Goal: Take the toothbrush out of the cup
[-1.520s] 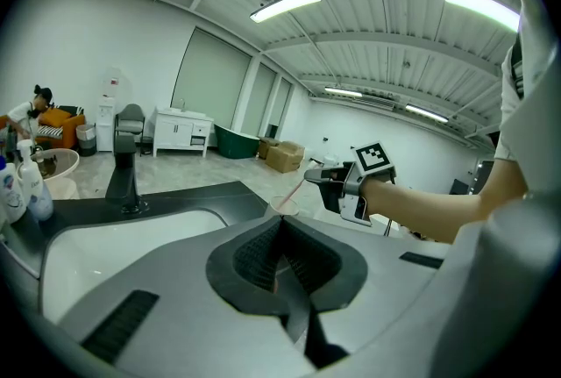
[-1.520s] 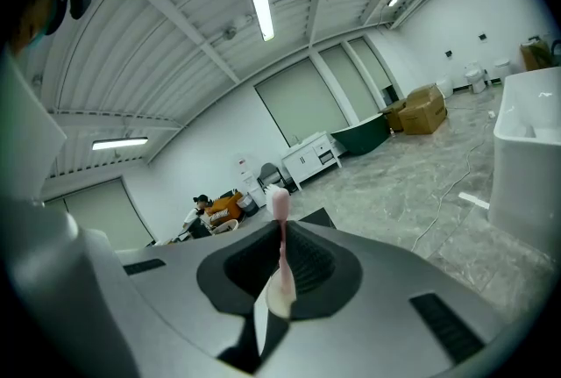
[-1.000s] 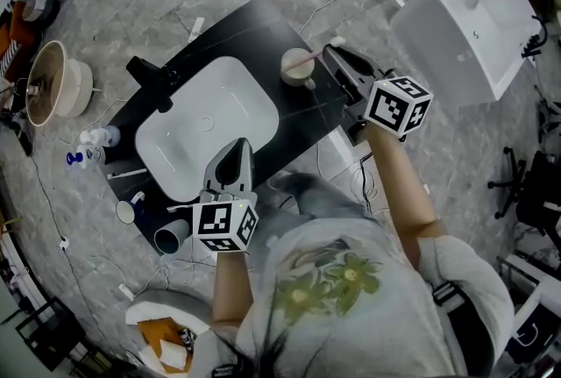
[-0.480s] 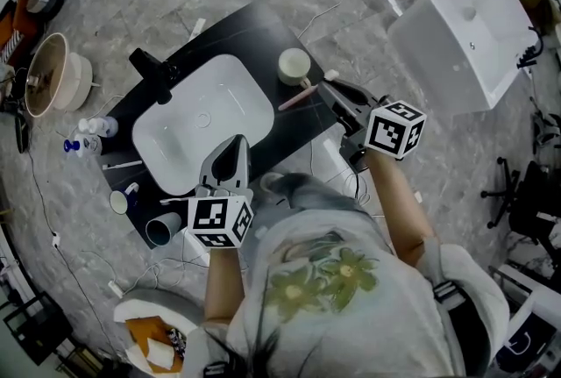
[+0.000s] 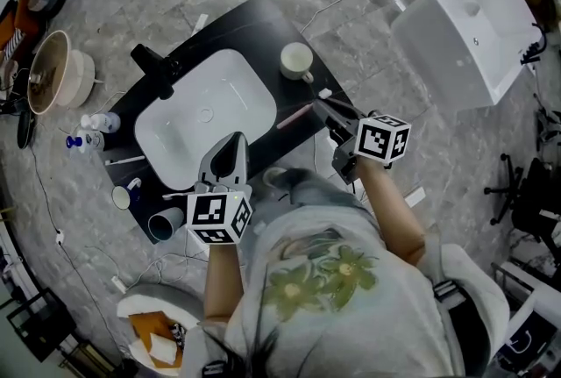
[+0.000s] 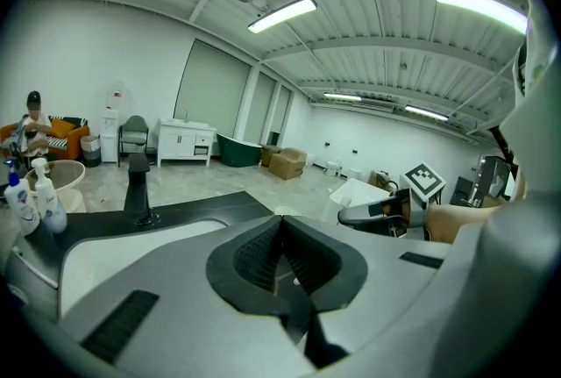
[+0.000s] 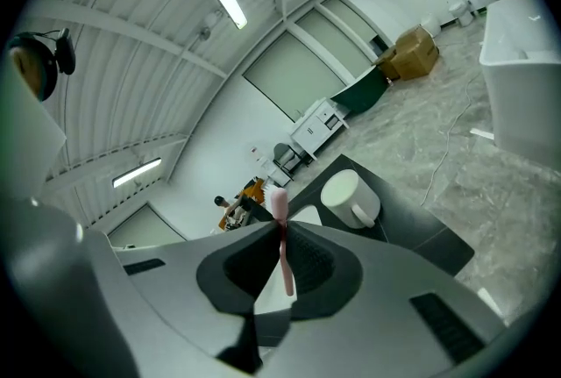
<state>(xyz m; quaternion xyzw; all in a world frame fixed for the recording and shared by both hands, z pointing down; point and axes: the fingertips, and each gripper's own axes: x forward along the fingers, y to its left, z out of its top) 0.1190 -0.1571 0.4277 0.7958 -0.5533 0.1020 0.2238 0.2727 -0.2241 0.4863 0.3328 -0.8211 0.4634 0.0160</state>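
Observation:
A pink toothbrush is clear of the white cup and lies level over the black counter's near right part. My right gripper is shut on it near its head end. In the right gripper view the toothbrush stands pinched between the jaws, with the cup beyond and to the right. My left gripper hovers over the near rim of the white sink. Its jaws are shut with nothing between them.
A black faucet stands at the sink's far left corner. Small bottles and two cups sit at the counter's left end. A white basin lies on the floor to the right, and cables run across the floor.
The toothbrush stood in the cup one second ago. My right gripper has drawn it out and back toward the person. The left gripper has barely moved.

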